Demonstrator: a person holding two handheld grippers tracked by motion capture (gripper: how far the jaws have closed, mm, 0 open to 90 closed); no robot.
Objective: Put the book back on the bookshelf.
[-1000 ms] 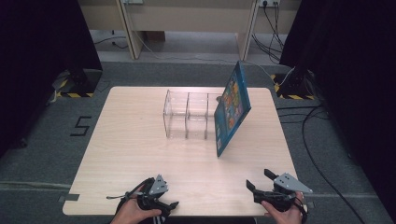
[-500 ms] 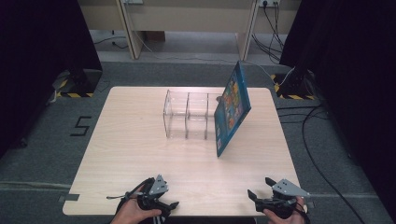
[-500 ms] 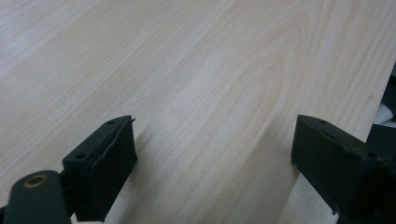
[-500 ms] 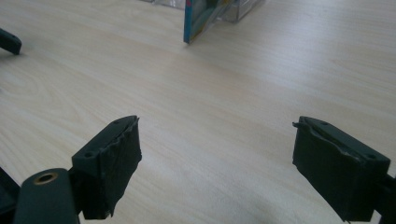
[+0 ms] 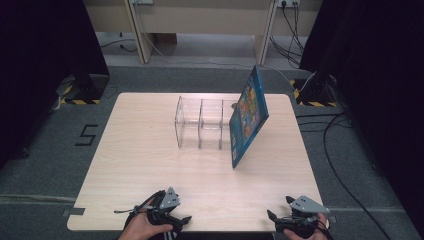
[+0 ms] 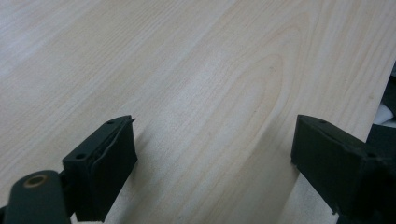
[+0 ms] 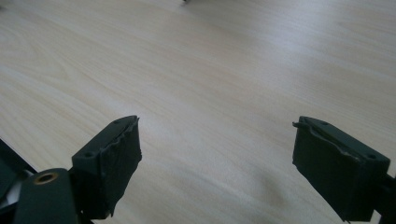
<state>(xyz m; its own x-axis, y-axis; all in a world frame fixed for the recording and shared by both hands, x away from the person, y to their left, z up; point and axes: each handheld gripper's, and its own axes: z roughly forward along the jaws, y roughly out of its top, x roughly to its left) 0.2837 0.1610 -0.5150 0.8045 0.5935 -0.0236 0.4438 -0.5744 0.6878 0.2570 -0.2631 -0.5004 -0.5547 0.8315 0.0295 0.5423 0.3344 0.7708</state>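
Note:
A clear plastic rack (image 5: 200,122) with several upright dividers stands on the far middle of the wooden table (image 5: 135,150). A blue picture book (image 5: 247,117) leans tilted against the rack's right end, its lower edge on the table. My left gripper (image 5: 181,220) rests at the table's near edge, left of centre, open with nothing between its jaws (image 6: 212,158). My right gripper (image 5: 279,216) sits at the near right edge, also open and empty (image 7: 217,158). Both are far from the rack and book.
The table stands on grey carpet. Cables (image 5: 340,150) trail on the floor to the right. Black curtains hang at both sides, and a desk's legs (image 5: 137,30) stand behind. A "5" mark (image 5: 87,135) is taped on the floor at left.
My right gripper has drawn back toward the near table edge and slightly lower in view. The left gripper, rack and book have not moved.

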